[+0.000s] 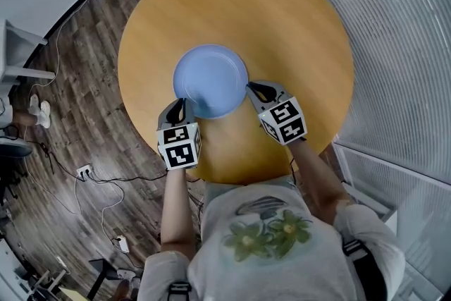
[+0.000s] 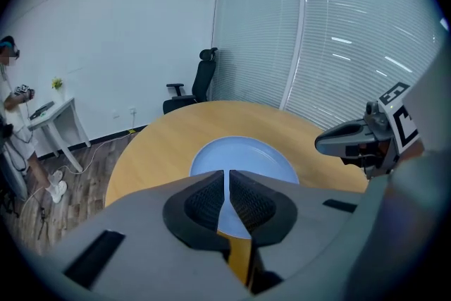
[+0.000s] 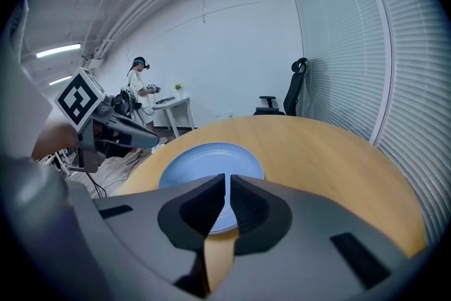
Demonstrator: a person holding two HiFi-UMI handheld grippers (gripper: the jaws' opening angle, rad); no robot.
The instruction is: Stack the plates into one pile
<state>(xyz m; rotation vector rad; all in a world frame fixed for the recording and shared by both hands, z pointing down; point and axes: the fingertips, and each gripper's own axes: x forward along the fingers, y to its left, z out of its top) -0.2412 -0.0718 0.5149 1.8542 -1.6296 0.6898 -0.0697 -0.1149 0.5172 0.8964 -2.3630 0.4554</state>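
Plate: pale blue round plate [image 1: 210, 80], flat on the near half of the round wooden bench [image 1: 282, 17].
Left claw [image 1: 182, 103]: over the plate's near-left rim, jaws almost together, nothing between them.
Right claw [image 1: 252, 88]: at the near-right rim, jaws almost together, empty.

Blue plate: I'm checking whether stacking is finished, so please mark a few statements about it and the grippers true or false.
The blue plate lies on the round table. True.
The left gripper grips the plate's rim. False: its jaws are together with nothing between them.
A second plate lies apart on the table. False: only the one blue plate shows.
The right gripper is shut and empty. True.
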